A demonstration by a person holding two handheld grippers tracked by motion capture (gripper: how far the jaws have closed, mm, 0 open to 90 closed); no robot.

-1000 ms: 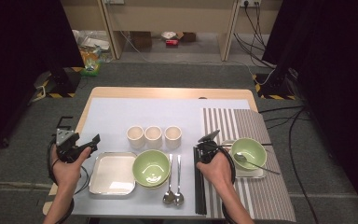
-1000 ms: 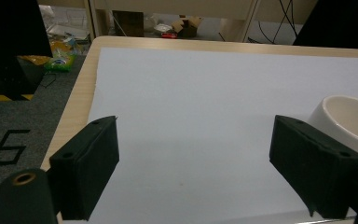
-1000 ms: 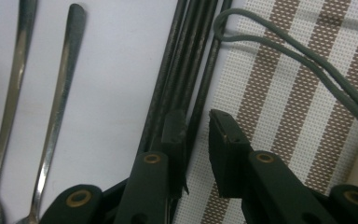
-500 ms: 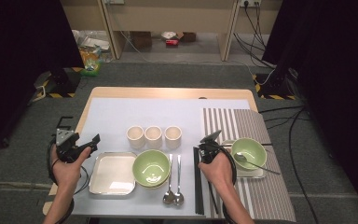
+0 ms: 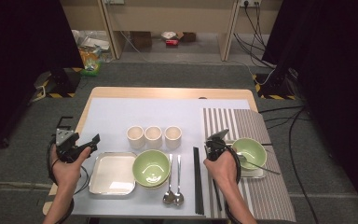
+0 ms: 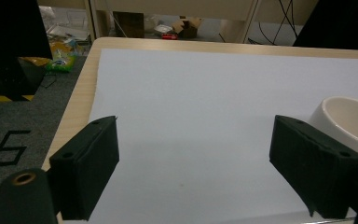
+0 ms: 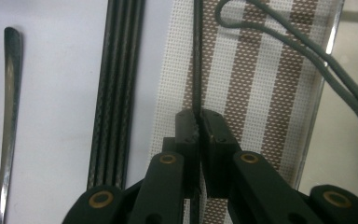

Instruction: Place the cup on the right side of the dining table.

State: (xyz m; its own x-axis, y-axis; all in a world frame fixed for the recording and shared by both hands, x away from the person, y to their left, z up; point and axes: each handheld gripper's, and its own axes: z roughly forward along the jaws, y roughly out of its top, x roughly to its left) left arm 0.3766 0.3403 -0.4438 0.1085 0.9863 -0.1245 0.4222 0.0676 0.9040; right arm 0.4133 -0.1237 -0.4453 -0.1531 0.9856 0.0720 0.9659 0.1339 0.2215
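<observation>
Grey carpet surrounds a wooden table (image 5: 168, 92) covered by a pale sheet, with a striped placemat (image 5: 256, 191) down its right side. At lower right of the high view, the right gripper (image 5: 213, 143) sits over the mat's left edge, and its jaws have just been closing; in the right gripper view they are pinched tight on a single black chopstick (image 7: 197, 56) that runs straight up the frame over the brown-and-white stripes. Just left of it, off the mat, more black chopsticks (image 7: 116, 88) lie bunched together, and a spoon handle (image 7: 8, 107) lies farther left. Over at lower left of the high view, the left gripper (image 5: 89, 141) hovers beside a square metal tray (image 5: 113, 173), jaws spread wide with nothing between them. Centre frame: a green bowl (image 5: 152, 167), two spoons (image 5: 173, 182), three cream cups (image 5: 153, 136). On the mat, a second green bowl (image 5: 249, 151) holds a spoon of its own.
</observation>
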